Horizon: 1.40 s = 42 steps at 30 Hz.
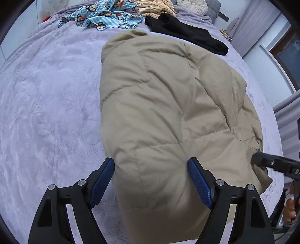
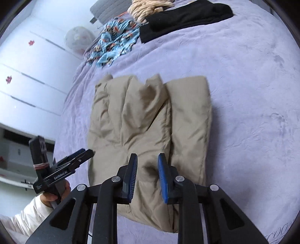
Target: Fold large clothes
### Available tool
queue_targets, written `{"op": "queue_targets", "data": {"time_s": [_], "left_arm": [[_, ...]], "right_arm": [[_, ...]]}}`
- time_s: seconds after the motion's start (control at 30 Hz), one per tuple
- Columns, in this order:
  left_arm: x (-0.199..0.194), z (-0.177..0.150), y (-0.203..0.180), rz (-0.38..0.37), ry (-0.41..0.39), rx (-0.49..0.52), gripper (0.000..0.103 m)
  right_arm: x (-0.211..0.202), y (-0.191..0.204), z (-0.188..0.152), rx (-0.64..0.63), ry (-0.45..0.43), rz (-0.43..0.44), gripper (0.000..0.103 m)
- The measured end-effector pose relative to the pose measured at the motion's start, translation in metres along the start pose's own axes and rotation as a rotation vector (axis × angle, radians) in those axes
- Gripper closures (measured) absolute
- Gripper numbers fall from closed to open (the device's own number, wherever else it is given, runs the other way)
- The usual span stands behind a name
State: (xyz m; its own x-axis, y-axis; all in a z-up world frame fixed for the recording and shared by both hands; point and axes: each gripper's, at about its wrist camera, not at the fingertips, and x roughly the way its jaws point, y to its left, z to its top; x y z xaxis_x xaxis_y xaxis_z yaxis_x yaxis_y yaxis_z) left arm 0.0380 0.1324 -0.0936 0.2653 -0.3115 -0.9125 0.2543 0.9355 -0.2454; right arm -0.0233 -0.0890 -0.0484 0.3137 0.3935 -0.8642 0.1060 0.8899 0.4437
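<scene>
Here your beige padded coat (image 1: 168, 112) lies folded into a thick bundle on the lilac bedspread (image 1: 46, 112). Your left gripper (image 1: 151, 169) spreads wide over its near end, gripping nothing. Your right gripper (image 2: 147, 163) hangs partly parted above a crease, fingers not pinching. Beyond lie a black garment (image 2: 183, 16) and blue monkey-print pyjamas (image 1: 105, 16).

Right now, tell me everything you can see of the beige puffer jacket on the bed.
The beige puffer jacket is a quilted, padded garment with stitched seams, matte fabric as it looks. It lies folded into a thick, puffy bundle on the lavender bedspread, apart from the other clothes further up the bed. The left gripper is open with the jacket's near end between its fingers; the right gripper is open over its near edge.
</scene>
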Motion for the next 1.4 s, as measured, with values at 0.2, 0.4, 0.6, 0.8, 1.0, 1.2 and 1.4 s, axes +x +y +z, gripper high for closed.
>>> {"op": "queue_targets", "data": {"time_s": [0.2,0.4,0.6,0.8,1.0,1.2,1.4], "left_arm": [[0.012,-0.011,-0.017,0.046,-0.007,0.075,0.018],[0.015,-0.012,-0.021,0.062,0.005,0.084,0.017],[0.005,-0.012,-0.015,0.054,0.044,0.027,0.017],[-0.001,-0.016,-0.017,0.05,0.059,0.017,0.017],[-0.013,-0.018,-0.016,0.066,0.056,-0.007,0.017],[-0.018,-0.025,-0.02,0.09,0.086,-0.025,0.017],[-0.036,-0.036,-0.032,0.118,0.094,-0.044,0.017]], "right_arm": [[0.052,-0.03,-0.032,0.099,0.084,-0.088,0.082],[0.069,-0.039,-0.038,0.116,0.082,-0.107,0.083],[0.065,-0.035,-0.042,0.16,0.091,-0.118,0.083],[0.056,-0.024,-0.036,0.209,0.088,-0.129,0.079],[0.028,-0.016,-0.032,0.222,0.092,-0.135,0.079],[0.022,-0.009,-0.03,0.201,0.11,-0.13,0.078],[0.016,-0.008,-0.032,0.179,0.124,-0.096,0.069]]}}
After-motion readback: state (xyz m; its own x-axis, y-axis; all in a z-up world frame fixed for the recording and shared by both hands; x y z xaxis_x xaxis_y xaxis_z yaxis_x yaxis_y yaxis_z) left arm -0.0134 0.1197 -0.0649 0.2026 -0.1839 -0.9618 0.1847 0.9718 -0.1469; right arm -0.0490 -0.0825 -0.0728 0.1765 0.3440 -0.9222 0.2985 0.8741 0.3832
